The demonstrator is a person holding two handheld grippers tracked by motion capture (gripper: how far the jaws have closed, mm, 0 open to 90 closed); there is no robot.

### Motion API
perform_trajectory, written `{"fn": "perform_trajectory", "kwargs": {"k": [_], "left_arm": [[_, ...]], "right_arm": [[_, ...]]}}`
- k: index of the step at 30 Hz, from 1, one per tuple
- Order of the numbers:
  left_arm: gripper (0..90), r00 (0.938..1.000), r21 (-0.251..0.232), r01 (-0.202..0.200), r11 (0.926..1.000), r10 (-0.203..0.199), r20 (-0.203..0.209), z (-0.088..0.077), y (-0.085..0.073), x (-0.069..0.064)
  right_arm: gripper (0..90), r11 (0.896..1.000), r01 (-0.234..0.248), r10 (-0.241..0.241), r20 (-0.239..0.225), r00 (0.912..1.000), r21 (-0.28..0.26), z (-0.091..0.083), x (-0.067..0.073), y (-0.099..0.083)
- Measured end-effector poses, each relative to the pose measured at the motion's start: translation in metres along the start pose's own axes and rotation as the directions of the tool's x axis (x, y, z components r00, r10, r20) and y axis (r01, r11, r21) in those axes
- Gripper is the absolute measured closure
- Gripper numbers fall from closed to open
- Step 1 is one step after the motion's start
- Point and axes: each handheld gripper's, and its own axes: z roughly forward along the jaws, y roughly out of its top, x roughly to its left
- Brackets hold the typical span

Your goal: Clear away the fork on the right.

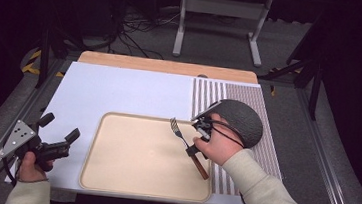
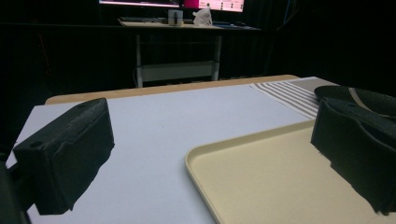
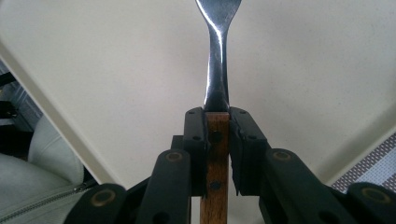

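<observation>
a cream tray (image 1: pixel 126 177) sits on a white sheet (image 1: pixel 119 91) on the table, with a striped mat (image 1: pixel 250 96) to its right; a fork (image 1: pixel 185 142) with a wooden handle lies over the right part of the tray, prongs pointing away from the person, handle end near the tray's right rim; the right gripper (image 1: pixel 193 151) is closed on that handle, and in the right gripper view its jaws press the wood (image 3: pixel 217 154) from both sides just below where the metal neck begins, over the tray's floor (image 3: pixel 116 70); a dark grey bowl-like thing (image 1: pixel 241 122) rests on the mat just beyond the right hand (image 1: pixel 220 146); the left gripper (image 1: pixel 60 133) hangs off the tray's left edge above the white sheet, its jaws spread wide with nothing between them; in the left gripper view the tray corner (image 2: pixel 196 156) lies between them
</observation>
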Motion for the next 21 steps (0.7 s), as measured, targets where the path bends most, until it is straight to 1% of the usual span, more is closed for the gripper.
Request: {"fn": "perform_trajectory", "kwargs": {"k": [4,8,10,11,12,16,17,21], "left_arm": [[0.0,1.0000,0.000,0.000,1.0000,0.000,0.000,0.000,0.000,0.000],[0.0,1.0000,0.000,0.007,1.0000,-0.007,-0.002,0.000,0.000,0.000],[0.0,1.0000,0.000,0.007,1.0000,-0.007,-0.001,0.000,0.000,0.000],[0.0,1.0000,0.000,0.007,1.0000,-0.007,-0.001,0.000,0.000,0.000],[0.0,1.0000,0.000,0.007,1.0000,-0.007,-0.001,0.000,0.000,0.000],[0.0,1.0000,-0.001,0.008,1.0000,-0.008,-0.002,0.000,0.000,0.000],[0.0,1.0000,-0.001,0.008,1.0000,-0.008,-0.002,0.000,0.000,0.000],[0.0,1.0000,0.001,0.006,1.0000,-0.006,-0.001,0.000,0.000,0.001]], "right_arm": [[77.6,0.999,-0.038,0.038,-0.001,0.9993,0.027,0.007,-0.002,-0.001],[77.7,0.995,-0.084,0.084,0.003,0.9964,0.047,0.013,-0.002,-0.003],[77.6,0.994,-0.099,0.099,0.002,0.9951,0.056,0.016,-0.003,-0.003],[77.7,0.993,-0.106,0.106,0.008,0.9944,0.058,0.017,-0.004,-0.003],[77.7,0.993,-0.106,0.106,0.008,0.9944,0.058,0.017,-0.004,-0.003],[77.7,0.987,-0.141,0.141,0.007,0.9900,0.078,0.022,-0.004,-0.004],[77.7,0.984,-0.157,0.157,0.002,0.9876,0.081,0.023,-0.004,-0.004],[77.6,0.982,-0.168,0.169,0.005,0.9857,0.090,0.024,-0.005,-0.005]]}}
